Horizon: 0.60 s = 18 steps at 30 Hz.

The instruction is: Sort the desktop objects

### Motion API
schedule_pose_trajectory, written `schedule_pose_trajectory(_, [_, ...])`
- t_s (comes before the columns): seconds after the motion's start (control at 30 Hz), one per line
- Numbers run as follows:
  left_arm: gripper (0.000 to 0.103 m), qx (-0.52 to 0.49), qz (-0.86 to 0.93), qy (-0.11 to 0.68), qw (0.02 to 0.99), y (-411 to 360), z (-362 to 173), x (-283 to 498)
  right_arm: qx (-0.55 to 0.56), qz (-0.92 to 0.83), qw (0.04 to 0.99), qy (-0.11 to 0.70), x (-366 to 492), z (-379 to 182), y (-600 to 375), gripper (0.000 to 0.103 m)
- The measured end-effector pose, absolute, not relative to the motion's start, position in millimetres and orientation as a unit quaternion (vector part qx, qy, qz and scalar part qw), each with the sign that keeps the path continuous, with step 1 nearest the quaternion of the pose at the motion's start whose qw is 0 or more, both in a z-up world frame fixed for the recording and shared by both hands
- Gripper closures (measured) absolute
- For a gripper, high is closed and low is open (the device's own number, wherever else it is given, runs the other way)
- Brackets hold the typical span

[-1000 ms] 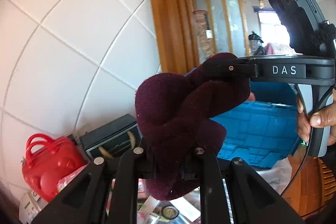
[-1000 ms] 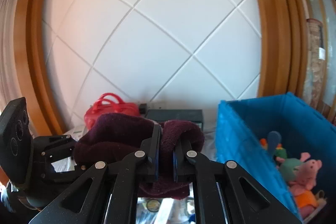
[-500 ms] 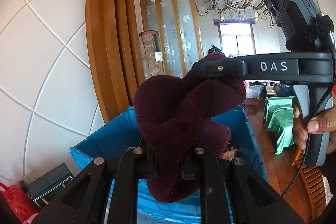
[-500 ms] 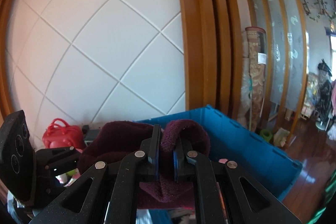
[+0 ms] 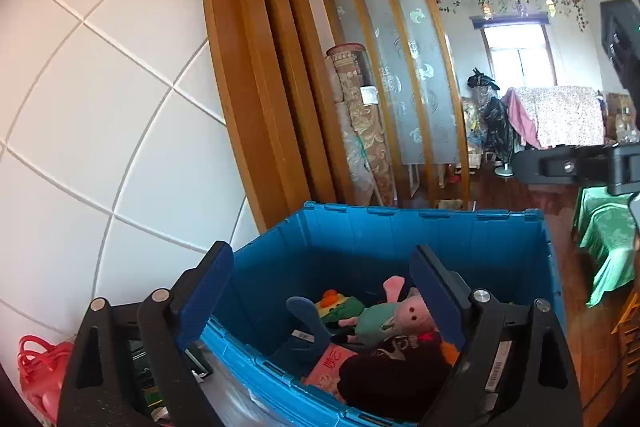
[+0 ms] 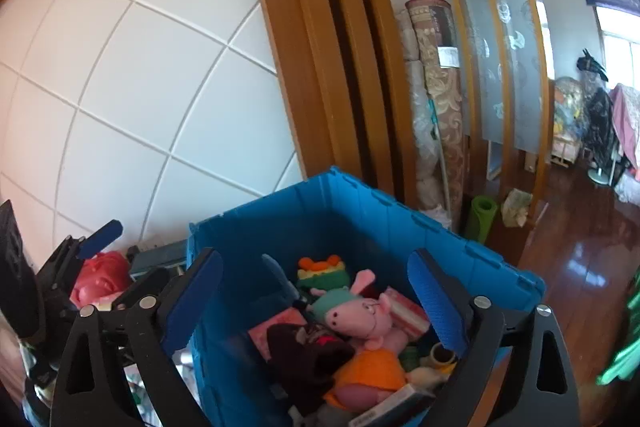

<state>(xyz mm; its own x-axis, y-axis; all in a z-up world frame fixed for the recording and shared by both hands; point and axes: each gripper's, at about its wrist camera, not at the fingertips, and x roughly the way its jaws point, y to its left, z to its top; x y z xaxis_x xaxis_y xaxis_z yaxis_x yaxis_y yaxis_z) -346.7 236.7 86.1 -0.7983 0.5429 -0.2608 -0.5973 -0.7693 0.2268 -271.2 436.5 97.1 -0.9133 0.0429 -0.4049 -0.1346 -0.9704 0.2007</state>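
maroon cloth (image 6: 308,355): lying inside the blue bin (image 5: 400,227), just beside the pink pig plush (image 6: 360,315)
left gripper (image 5: 320,287): over the bin, fingers wide apart, holding nothing
right gripper (image 6: 316,291): same deal, spread wide, empty
progress: this one looks sorted
left to do: red bag (image 6: 100,277) and black box (image 6: 160,253) sit outside the bin

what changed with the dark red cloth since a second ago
Both claws let it go: the left claw and right claw now stand open over the blue bin, and the dark red cloth lies inside beside the pink pig toy. The red bag stayed by the wall.
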Motion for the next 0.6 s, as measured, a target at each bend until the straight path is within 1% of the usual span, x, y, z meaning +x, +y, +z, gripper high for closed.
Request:
schedule_pose_trajectory(0.2, [0.013,-0.104,0.945,0.16,0.266,233.6,65.3,-340.0,-0.177,0.979,0.043,0.095,-249.7,72.5,411.6,0.002])
schedule_pose_trajectory(0.4, [0.013,-0.111,0.956,0.162,0.217,220.2,48.5,-330.8,-0.195,0.974,0.018,0.114,-246.8,53.4,406.8,0.001])
schedule_pose_trajectory(0.6, [0.013,-0.126,0.966,0.136,0.183,204.3,36.9,-330.6,-0.203,0.972,0.014,0.116,-244.6,42.2,399.8,0.001])
